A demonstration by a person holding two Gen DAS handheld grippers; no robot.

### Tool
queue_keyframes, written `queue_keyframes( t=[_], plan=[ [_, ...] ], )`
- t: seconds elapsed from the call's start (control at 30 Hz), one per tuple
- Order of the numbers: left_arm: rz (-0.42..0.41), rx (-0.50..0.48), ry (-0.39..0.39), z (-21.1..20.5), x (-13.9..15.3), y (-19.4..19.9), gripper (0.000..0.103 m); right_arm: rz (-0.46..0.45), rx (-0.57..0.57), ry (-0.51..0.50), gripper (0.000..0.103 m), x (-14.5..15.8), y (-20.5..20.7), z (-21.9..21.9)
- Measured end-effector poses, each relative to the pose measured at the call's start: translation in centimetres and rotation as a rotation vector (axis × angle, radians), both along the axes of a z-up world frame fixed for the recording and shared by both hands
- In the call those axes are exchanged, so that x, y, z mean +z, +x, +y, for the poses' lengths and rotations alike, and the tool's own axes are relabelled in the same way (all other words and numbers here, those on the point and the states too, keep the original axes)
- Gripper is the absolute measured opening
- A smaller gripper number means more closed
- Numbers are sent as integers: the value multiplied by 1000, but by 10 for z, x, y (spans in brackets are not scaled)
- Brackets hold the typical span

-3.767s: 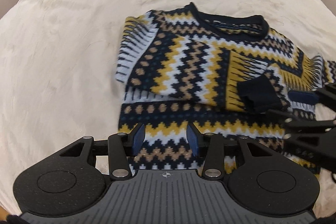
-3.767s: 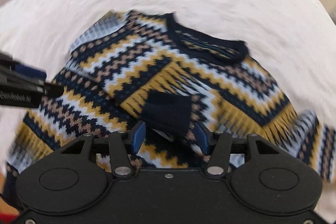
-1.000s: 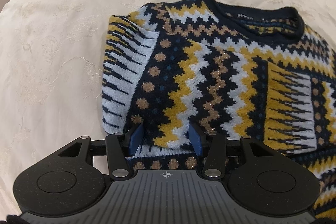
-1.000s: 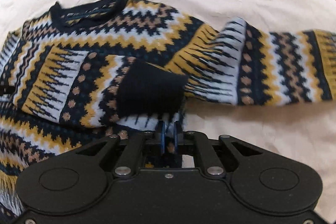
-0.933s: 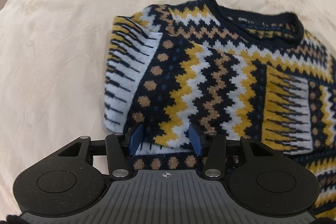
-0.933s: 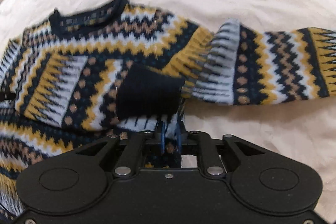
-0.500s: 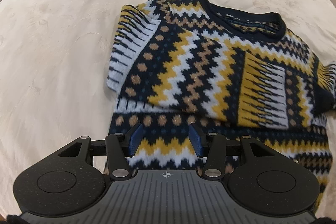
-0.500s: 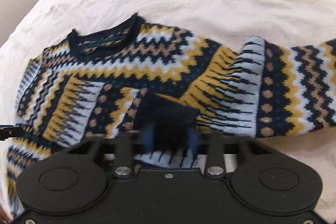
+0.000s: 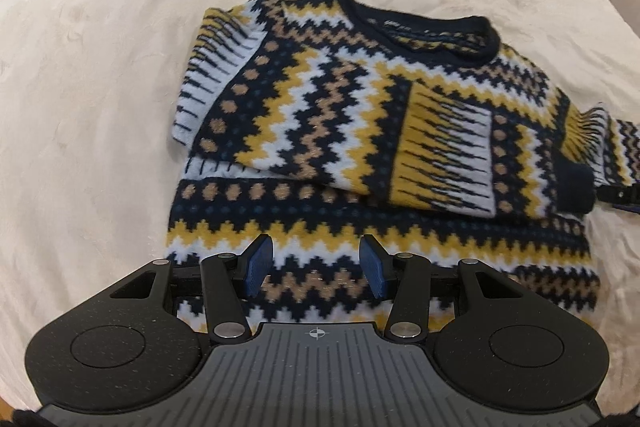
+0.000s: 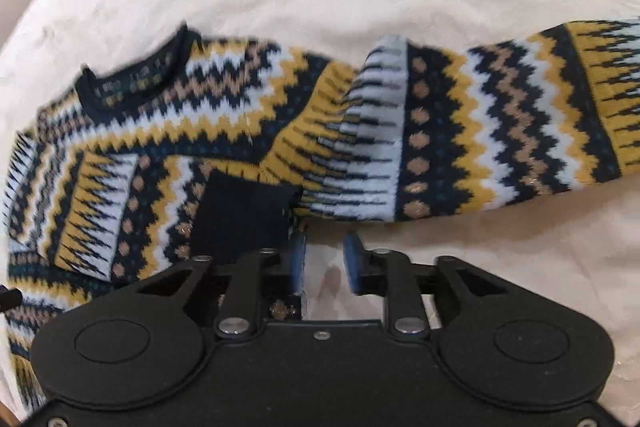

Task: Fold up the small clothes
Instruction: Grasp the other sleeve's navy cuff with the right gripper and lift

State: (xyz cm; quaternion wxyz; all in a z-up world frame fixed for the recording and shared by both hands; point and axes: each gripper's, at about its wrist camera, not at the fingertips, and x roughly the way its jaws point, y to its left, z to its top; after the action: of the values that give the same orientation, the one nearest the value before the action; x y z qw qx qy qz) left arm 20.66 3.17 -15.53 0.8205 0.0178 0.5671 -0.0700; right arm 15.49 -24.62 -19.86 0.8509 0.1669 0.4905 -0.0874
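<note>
Navy, mustard, white and tan zigzag knit makes up the sweater [image 9: 384, 131], which is spread flat on a cream bedspread [image 9: 100, 67] with its dark ribbed neckline [image 9: 420, 27] turned toward the far edge of the bed. One sleeve [image 9: 320, 131] is seen folded across the chest in the left wrist view, its navy cuff [image 9: 574, 189] lying near the garment's side edge. The other sleeve [image 10: 480, 139] is seen in the right wrist view stretched outward over the bare bedspread, away from the body of the garment. The left gripper [image 9: 316, 267] is held above the hem band, its blue pads spread wide with nothing between them. The right gripper [image 10: 324, 261] is seen with its jaws parted to a moderate gap and nothing clamped; it is positioned at the sweater's side edge, just beside the navy cuff [image 10: 244, 219], with cream fabric visible between the pads. Small blurred items are visible beyond the far corners of the bed.
</note>
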Motion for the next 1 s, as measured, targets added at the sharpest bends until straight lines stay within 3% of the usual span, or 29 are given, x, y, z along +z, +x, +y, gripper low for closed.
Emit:
queue_keyframes(
  t=[0.07,0.27,0.6,0.77,1.0],
  plan=[
    [-8,-2,-6,-4,3,-3,47,-48,-28,-2,59,7,-11,-9],
    [-29,-1,-31,-22,10,-14,47,-120,-111,-60,59,30,-38,-54],
    [-48,4,-71,-59,18,-29,47,-152,-194,-175,59,74,-59,-179],
    [-53,12,-72,-72,21,-36,47,-132,-228,-244,59,89,-61,-249],
    [-39,35,-59,-79,22,-43,47,-30,-270,-288,60,75,-54,-323]
  ],
)
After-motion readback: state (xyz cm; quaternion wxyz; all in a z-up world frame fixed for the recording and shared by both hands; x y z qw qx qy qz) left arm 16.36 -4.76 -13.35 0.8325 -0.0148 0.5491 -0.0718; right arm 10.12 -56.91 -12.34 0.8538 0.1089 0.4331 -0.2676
